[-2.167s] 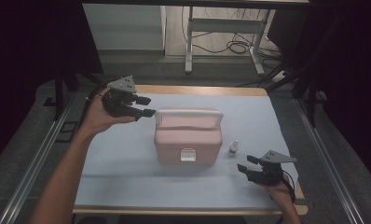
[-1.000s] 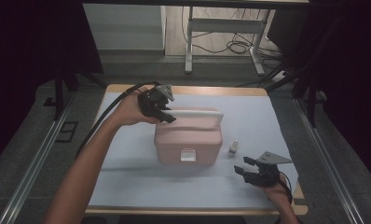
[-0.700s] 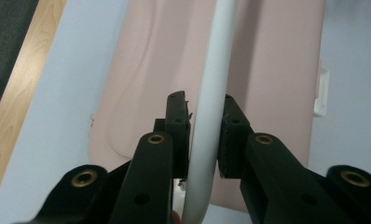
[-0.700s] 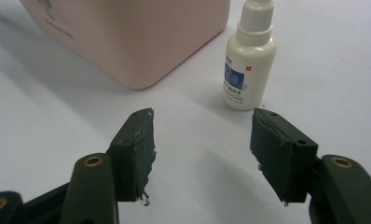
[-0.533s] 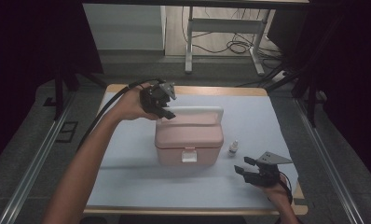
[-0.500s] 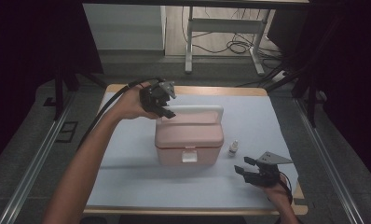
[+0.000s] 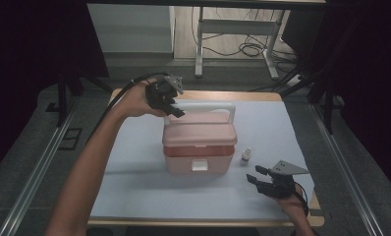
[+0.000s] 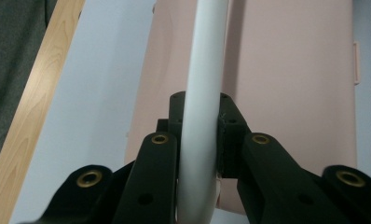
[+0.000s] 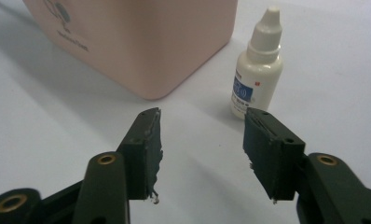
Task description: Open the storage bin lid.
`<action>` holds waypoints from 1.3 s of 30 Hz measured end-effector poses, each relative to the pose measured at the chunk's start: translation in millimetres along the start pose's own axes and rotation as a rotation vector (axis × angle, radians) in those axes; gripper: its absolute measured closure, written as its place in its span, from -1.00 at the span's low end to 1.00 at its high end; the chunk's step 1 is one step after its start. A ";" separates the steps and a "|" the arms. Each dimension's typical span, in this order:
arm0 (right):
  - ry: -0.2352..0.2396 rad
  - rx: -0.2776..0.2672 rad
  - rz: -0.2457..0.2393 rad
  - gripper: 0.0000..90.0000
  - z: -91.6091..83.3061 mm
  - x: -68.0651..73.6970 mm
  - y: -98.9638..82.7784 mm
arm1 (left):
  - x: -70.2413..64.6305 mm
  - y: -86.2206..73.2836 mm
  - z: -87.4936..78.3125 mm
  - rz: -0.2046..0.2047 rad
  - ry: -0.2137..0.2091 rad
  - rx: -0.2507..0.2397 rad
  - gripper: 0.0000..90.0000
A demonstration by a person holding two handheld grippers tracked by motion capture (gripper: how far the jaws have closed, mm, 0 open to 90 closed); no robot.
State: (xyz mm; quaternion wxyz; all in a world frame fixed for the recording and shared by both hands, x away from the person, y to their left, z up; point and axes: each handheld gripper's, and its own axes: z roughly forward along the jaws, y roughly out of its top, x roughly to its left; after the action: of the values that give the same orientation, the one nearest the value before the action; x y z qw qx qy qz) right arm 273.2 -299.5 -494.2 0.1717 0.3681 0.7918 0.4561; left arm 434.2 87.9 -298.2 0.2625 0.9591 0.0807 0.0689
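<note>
A pink lidded box (image 7: 198,142) stands mid-table with its white handle (image 7: 203,106) raised upright. My left gripper (image 7: 176,112) is shut on the handle's left end; in the left gripper view the white handle (image 8: 202,93) runs up between the two black jaws over the pink lid (image 8: 286,84). A small white dropper bottle (image 7: 245,157) stands just right of the box. My right gripper (image 7: 255,175) rests open near the table's front right, empty, with the dropper bottle (image 9: 257,70) and the box's corner (image 9: 141,42) a little beyond its jaws.
The pale blue mat (image 7: 134,172) covers the wooden table (image 7: 198,222). Metal rails (image 7: 31,177) run along both sides on the floor. A desk frame with cables (image 7: 233,34) stands behind the table.
The left hand swung from the table's left to the box handle and shut on it, lifting the handle upright. The right gripper has hardly moved.
</note>
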 end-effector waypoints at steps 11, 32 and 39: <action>0.033 -0.011 -0.042 0.57 -3.2 9.6 8.8 | 1.7 0.2 -0.1 -0.004 -0.001 -0.003 0.78; 0.043 -0.102 -0.100 0.99 -8.6 30.9 81.6 | 2.8 0.6 -0.4 -0.003 -0.007 -0.003 0.77; 0.055 -0.105 -0.100 1.00 -0.7 34.7 96.6 | 2.6 0.4 -0.6 -0.001 -0.011 -0.002 0.78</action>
State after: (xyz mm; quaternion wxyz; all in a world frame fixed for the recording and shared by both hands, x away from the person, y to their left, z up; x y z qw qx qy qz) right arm 290.7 -244.0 -409.7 0.1914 0.3059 0.7887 0.4978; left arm 436.7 88.3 -297.3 0.2642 0.9590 0.0798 0.0638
